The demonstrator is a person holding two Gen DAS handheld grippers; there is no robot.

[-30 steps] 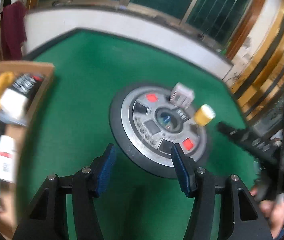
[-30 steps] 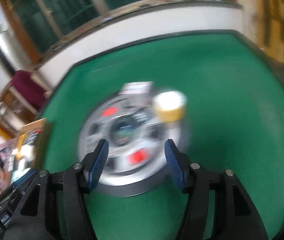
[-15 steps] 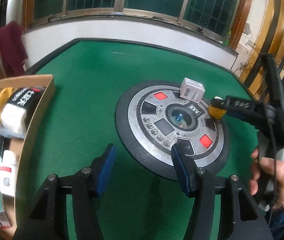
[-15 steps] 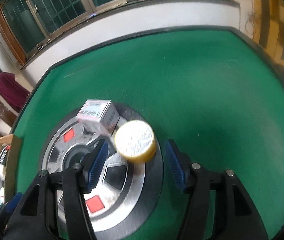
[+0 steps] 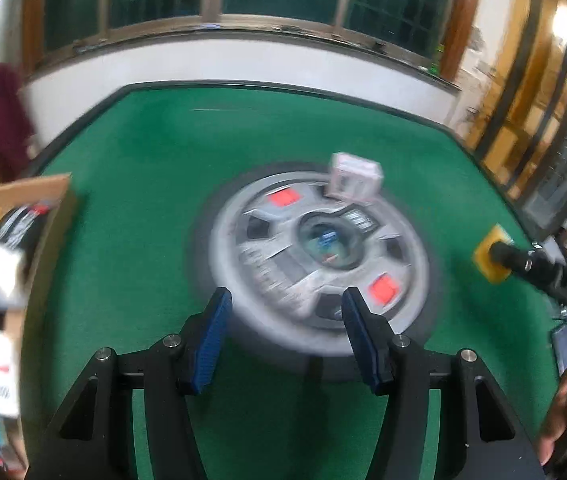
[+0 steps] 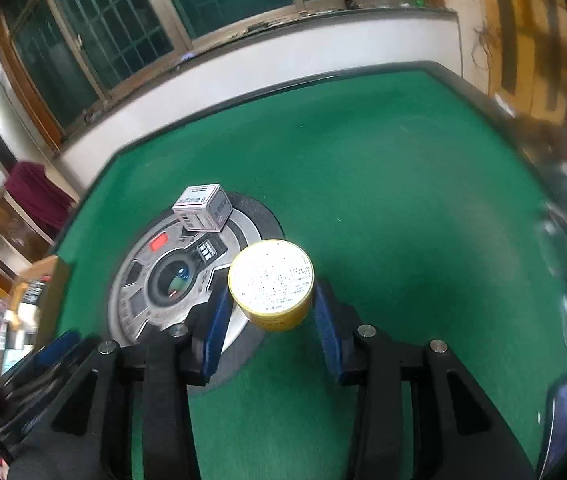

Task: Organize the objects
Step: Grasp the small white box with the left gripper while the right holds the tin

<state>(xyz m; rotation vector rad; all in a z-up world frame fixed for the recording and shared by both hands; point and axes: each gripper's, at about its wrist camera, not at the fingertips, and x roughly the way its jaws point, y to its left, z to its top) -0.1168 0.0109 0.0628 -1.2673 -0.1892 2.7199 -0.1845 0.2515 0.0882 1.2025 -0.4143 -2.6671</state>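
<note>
I am closing my right claw [image 6: 271, 320] around the yellow jar [image 6: 270, 290] above the desk [image 6: 403, 200], left claw [image 5: 283, 340] hanging half-open and empty; an off-centre pinch risks it slipping.

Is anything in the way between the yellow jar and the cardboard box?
Only the left gripper, hanging open over the green table. The right gripper is closing on the jar; the box sits across it.
</note>
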